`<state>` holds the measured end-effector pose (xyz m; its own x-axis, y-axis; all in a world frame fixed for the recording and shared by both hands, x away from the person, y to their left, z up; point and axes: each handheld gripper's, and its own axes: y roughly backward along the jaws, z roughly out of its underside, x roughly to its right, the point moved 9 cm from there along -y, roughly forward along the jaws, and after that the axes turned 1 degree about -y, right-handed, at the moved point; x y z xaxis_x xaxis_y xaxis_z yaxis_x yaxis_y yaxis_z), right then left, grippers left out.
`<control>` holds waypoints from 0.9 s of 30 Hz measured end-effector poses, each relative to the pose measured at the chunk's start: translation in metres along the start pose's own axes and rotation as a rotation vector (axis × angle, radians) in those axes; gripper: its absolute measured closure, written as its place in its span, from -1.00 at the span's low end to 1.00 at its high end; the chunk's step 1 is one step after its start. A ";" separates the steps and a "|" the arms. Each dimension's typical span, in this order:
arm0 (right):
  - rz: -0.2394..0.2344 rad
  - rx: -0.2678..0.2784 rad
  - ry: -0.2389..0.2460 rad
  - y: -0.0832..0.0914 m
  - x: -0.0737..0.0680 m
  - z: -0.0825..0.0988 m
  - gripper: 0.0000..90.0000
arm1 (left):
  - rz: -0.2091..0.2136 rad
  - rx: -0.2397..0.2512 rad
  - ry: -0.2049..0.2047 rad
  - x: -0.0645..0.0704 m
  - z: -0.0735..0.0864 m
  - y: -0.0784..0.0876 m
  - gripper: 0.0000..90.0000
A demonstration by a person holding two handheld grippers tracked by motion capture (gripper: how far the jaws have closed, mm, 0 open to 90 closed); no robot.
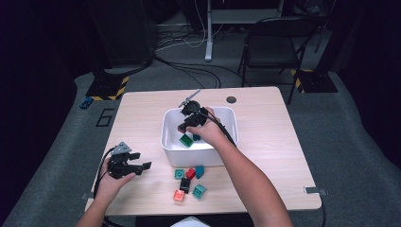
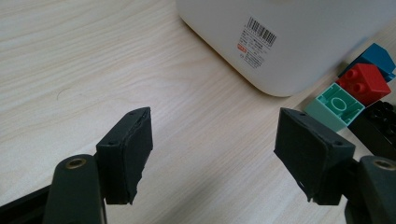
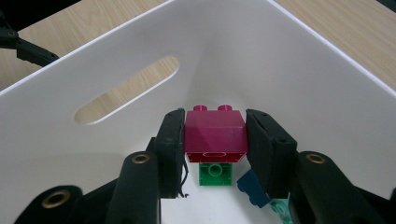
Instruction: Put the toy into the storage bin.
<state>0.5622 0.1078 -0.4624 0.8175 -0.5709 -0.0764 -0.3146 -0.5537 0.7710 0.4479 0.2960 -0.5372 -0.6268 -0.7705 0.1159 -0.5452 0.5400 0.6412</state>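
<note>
The right tool (image 3: 215, 140) is clamping a magenta brick (image 3: 215, 133) by its two side faces, studs pointing away from the camera, and is holding it inside the white bin (image 3: 303, 79), above the bin's floor, presumably so it can be dropped in cleanly. Directly beneath the brick, a green brick (image 3: 215, 175) and a dark teal brick (image 3: 250, 186) are already lying on the bin's floor. The left tool (image 2: 212, 154) is resting wide apart and empty over the tabletop (image 2: 93, 70), just beside the bin, likely waiting. In front of the bin, loose bricks (image 1: 189, 182) are awaiting collection.
</note>
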 end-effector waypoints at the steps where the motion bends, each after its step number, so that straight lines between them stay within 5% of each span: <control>1: 0.002 -0.001 0.006 -0.001 0.000 0.000 0.29 | 0.001 0.000 0.000 0.000 0.000 0.000 -0.39; 8: 0.019 0.026 -0.001 0.009 0.002 -0.003 0.13 | -0.002 0.002 0.001 0.000 0.000 0.000 -0.39; 27: 0.011 0.083 0.061 0.090 -0.023 0.011 0.08 | -0.003 -0.008 -0.005 0.000 0.001 0.000 -0.39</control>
<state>0.5103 0.0645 -0.3983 0.8408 -0.5406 -0.0282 -0.3603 -0.5976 0.7163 0.4475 0.2965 -0.5377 -0.6277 -0.7707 0.1101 -0.5428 0.5346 0.6477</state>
